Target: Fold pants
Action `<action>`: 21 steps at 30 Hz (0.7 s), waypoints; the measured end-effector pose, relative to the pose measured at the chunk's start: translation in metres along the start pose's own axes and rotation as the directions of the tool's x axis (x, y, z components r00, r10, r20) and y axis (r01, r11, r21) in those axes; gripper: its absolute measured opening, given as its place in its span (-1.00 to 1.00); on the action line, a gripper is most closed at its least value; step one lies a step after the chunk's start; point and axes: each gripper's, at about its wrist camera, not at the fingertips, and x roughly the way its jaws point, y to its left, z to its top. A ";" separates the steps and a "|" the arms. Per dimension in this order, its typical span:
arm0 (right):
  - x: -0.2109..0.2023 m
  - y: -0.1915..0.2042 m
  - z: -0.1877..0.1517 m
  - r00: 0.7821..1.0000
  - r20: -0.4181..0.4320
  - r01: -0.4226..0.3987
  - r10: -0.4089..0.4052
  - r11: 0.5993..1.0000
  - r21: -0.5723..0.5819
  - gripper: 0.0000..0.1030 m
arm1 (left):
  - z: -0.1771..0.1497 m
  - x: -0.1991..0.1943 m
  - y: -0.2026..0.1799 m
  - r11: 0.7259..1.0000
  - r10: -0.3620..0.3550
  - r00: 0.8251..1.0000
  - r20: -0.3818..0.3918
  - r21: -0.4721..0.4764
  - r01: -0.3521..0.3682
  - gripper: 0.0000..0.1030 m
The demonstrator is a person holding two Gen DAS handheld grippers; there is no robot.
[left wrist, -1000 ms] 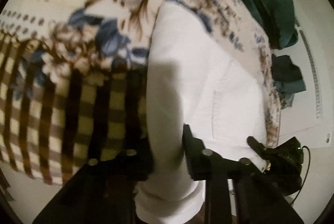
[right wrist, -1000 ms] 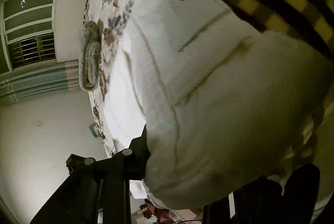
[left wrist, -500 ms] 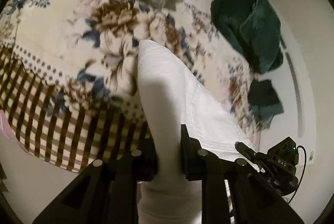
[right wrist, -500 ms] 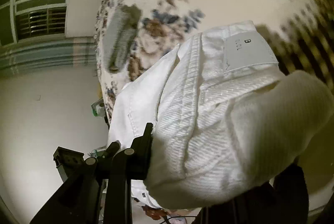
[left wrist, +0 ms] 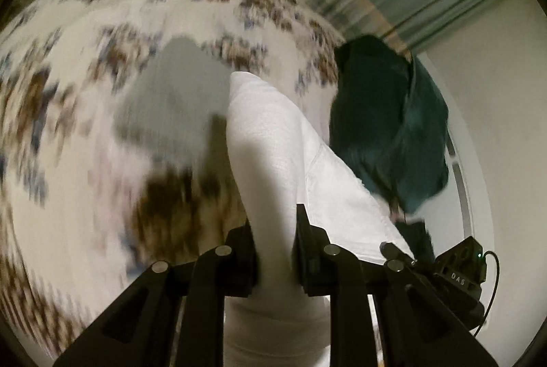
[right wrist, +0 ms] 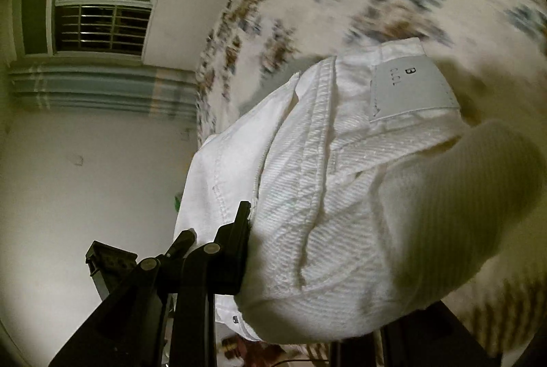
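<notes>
Carried farther over the floral bedspread (left wrist: 85,161) than a second ago.
Both jaws clamped on white denim pants (left wrist: 273,141): left gripper (left wrist: 273,250), right gripper (right wrist: 307,250); bundled, held aloft, folding seemingly mid-way, laying flat left.

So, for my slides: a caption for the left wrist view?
Left gripper clamps white pants above a flowered bedspread.
</notes>
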 end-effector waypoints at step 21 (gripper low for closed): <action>0.278 -0.041 0.085 0.977 -0.144 0.148 -0.155 0.987 -0.060 -0.07 | 0.096 0.155 0.205 0.987 0.149 0.987 -0.059 -0.051 -0.152 -0.56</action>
